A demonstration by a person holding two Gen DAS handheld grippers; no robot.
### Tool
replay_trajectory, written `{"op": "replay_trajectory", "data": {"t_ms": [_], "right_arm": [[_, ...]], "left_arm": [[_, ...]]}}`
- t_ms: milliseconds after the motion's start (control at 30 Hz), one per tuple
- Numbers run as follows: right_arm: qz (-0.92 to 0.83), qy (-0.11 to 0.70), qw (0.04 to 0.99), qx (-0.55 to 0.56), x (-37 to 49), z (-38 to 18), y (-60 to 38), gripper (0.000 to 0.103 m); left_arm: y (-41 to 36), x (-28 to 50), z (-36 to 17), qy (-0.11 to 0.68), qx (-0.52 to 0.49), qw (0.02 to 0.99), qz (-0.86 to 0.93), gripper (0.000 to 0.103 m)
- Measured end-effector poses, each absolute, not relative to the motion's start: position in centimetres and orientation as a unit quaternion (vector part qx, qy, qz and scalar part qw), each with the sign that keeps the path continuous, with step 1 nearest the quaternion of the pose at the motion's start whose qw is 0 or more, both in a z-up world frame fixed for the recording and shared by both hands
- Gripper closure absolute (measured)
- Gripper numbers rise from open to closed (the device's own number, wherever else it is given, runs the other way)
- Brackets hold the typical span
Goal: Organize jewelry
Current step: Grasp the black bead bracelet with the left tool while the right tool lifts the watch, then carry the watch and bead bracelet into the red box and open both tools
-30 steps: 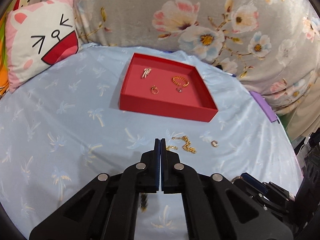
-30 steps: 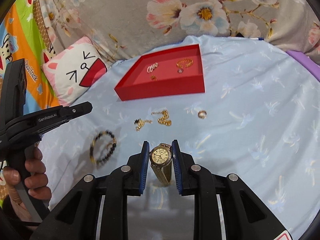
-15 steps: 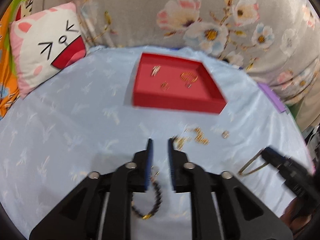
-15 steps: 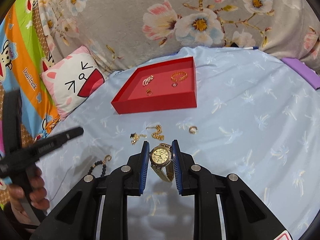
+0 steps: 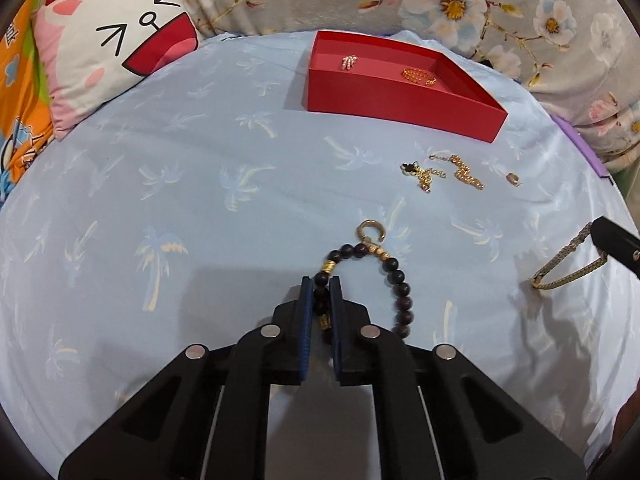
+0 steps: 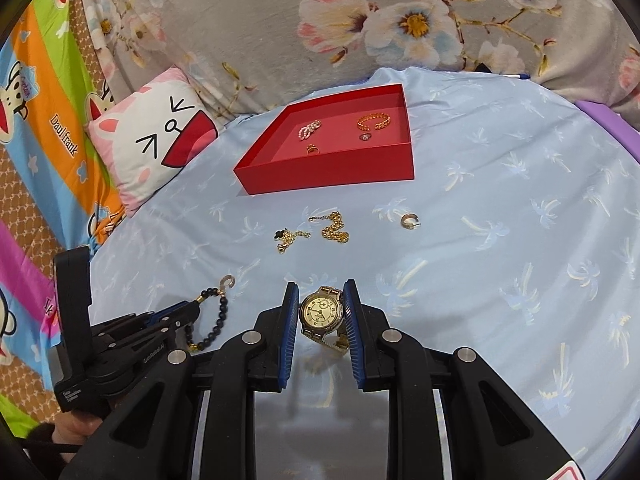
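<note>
On the blue sheet lies a dark beaded bracelet with a gold hook. My left gripper is down over one side of it, its jaws closing with the pads pressed on the beads; from the right wrist it shows low on the left beside the bracelet. Just above the sheet, my right gripper is shut on a gold watch, whose band hangs down. A red tray at the back holds several small gold pieces.
Two gold chains and a small hoop ring lie loose between the tray and the grippers. A cat-face pillow leans at the back left. Floral fabric rises behind the tray. A person's hand grips the left tool.
My left gripper dropped from above the sheet onto the beaded bracelet, opened, then shut on its beads. The right gripper holds the watch as before.
</note>
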State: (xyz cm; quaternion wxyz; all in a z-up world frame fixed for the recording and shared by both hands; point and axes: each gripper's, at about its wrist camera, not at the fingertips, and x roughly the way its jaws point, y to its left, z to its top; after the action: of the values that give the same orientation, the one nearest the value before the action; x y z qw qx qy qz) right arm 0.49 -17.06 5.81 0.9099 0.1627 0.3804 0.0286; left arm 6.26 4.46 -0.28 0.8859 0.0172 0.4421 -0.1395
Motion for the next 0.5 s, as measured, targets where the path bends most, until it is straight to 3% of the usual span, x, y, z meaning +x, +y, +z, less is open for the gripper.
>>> {"op": "replay_trajectory", "data": {"t_ms": [200,500], "right_arm": [[0.032,0.377,0.911,0.164,0.6,6.1,-17.1,0.082],[0.045,0.347,0.923,0.162,2.5,8.9,-18.0,0.082]], "left_arm": [[3.8,5.6,1.1,0.432,0.008,0.887,-0.161,0.096],[1.6,7.0,8.2,0.372,-0.003,0.905,-0.204,0.096]]}}
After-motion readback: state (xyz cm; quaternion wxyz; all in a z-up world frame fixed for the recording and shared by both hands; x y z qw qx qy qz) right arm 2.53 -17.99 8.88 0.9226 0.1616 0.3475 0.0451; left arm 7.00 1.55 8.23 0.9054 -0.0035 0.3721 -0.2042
